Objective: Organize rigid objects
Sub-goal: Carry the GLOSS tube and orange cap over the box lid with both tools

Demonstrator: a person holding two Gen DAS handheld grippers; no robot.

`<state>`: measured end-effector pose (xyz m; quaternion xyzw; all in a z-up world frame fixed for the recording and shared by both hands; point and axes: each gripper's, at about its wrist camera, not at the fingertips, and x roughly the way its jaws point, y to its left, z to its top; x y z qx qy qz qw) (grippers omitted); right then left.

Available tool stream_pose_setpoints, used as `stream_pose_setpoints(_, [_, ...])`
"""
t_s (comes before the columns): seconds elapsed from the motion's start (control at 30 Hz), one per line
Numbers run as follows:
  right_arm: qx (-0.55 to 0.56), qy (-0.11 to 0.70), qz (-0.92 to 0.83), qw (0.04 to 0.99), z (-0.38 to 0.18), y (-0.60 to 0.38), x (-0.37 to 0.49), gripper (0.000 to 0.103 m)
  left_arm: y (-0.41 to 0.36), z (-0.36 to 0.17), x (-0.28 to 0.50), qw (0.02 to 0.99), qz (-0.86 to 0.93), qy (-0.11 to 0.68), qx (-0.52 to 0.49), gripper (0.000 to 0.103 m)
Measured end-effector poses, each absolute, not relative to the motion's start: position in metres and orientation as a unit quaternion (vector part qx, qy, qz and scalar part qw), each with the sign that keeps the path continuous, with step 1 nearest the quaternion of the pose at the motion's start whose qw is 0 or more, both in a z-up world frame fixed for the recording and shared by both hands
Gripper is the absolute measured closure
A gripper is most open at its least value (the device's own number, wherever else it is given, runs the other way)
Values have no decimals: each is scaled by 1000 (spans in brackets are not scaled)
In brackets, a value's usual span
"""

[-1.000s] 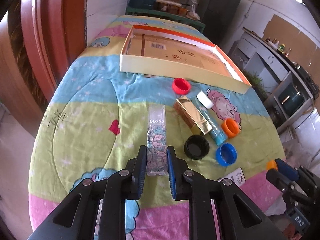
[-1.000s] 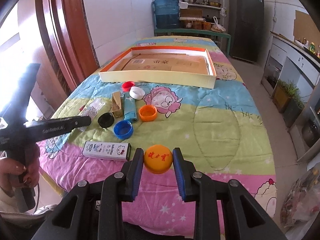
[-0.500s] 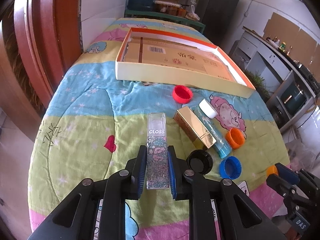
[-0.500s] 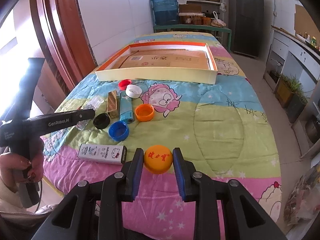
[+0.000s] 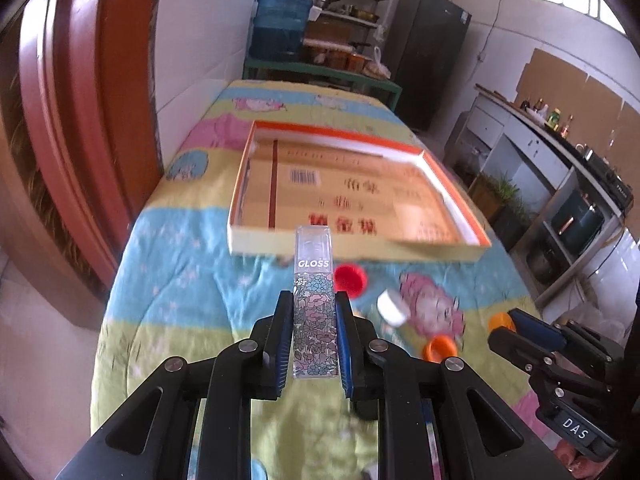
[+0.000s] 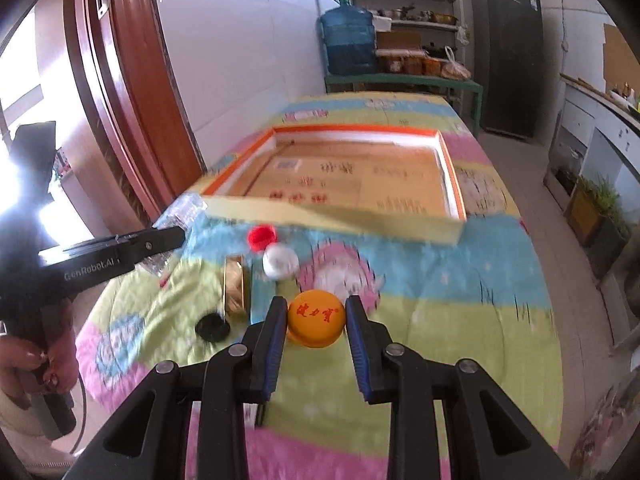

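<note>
Quilted pastel bedspread (image 5: pixel 192 264) below both grippers; shallow cardboard box (image 5: pixel 352 240) ahead. Left gripper (image 5: pixel 313 338) clamps gloss tube (image 5: pixel 313 312); right gripper (image 6: pixel 317 328) clamps orange cap (image 6: pixel 316 322). Water jug (image 6: pixel 349 42) beyond.

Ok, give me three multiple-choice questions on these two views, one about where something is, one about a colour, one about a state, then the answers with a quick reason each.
1. Where is the red cap?
A. inside the tray
B. on the quilt just in front of the tray's near wall
C. between the right gripper's fingers

2. What colour is the cap with red characters in the right gripper?
A. orange
B. blue
C. white

3. What state is the left gripper in?
A. wide open and empty
B. shut with nothing in it
C. shut on the GLOSS box

Answers:
1 B: it lies on the quilt below the tray.
2 A: the held cap is plainly orange.
3 C: both fingers press the box's sides.
</note>
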<state>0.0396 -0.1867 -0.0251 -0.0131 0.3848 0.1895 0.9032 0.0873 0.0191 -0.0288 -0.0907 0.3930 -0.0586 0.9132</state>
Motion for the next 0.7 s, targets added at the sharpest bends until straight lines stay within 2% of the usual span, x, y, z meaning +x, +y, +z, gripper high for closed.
stream_pose_setpoints(0.37, [-13,346,196,917,6,-179,119,72,14,-6,147,926,-45,366,-85,83])
stream_pose_setpoints(0.7, [0,355,190,915,-2,-178,186,72,9,-11,204,921,-52,377,-82,83])
